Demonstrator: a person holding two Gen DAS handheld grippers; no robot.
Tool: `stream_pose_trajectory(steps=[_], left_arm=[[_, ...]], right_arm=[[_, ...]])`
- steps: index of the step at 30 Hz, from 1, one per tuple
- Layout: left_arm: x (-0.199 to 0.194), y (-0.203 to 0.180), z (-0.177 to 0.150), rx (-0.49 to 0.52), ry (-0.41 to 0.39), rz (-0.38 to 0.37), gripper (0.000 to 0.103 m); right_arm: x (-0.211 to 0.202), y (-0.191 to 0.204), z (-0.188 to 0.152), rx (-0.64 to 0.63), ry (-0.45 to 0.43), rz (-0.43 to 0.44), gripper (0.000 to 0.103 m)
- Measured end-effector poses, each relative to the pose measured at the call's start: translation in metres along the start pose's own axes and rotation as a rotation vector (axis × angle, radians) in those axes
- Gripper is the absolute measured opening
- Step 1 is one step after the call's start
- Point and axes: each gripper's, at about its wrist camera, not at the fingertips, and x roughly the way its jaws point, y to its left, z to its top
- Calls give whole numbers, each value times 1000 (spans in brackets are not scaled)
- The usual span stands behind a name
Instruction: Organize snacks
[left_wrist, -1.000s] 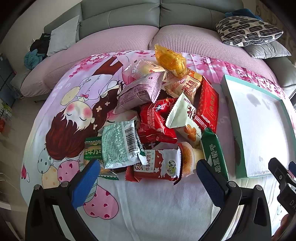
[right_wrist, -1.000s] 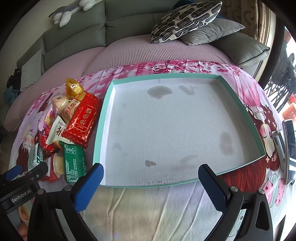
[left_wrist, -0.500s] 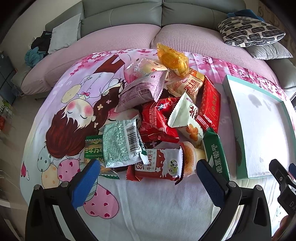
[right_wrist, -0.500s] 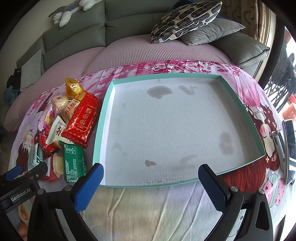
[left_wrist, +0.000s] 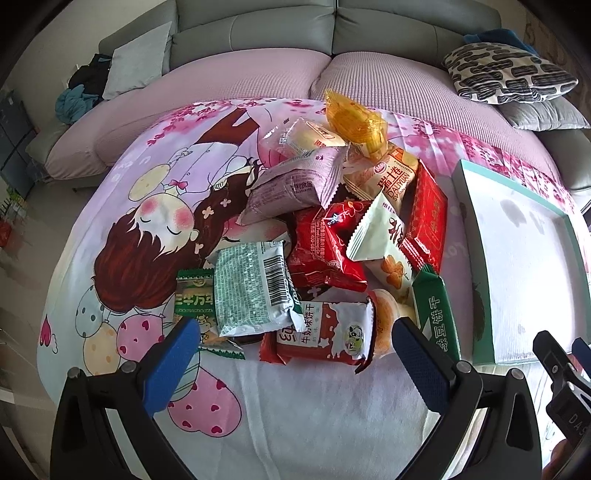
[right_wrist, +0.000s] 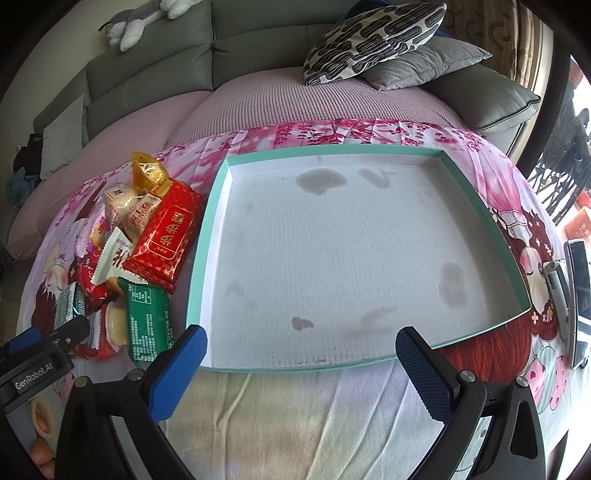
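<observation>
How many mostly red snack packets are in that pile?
3 that I can see: a flat red packet nearest the tray, a crumpled red bag mid-pile, and a red-and-white biscuit pack at the front. Others may be buried.

Left gripper (left_wrist: 295, 354) wide open, holding nothing, hovering at near edge of snack pile (left_wrist: 332, 240). Right gripper (right_wrist: 301, 363) wide open too, holding nothing, right of the pile, well apart from it.
</observation>
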Motion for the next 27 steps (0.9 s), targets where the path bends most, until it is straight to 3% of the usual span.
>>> stream_pose_trajectory(steps=[8, 14, 17, 20, 27], left_arm=[[-4, 28, 10, -135, -55, -58, 103], [1, 53, 13, -230, -65, -78, 103], [3, 63, 15, -247, -80, -51, 103], [6, 67, 17, -247, -80, -23, 103], [22, 71, 24, -271, -33, -77, 103]], right_arm=[[-15, 21, 4, -67, -75, 80, 103], [-13, 52, 6, -143, -85, 156, 103], [-8, 70, 4, -189, -73, 184, 102], [2, 88, 0, -242, -38, 213, 95], [14, 107, -5, -268, 6, 267, 78]])
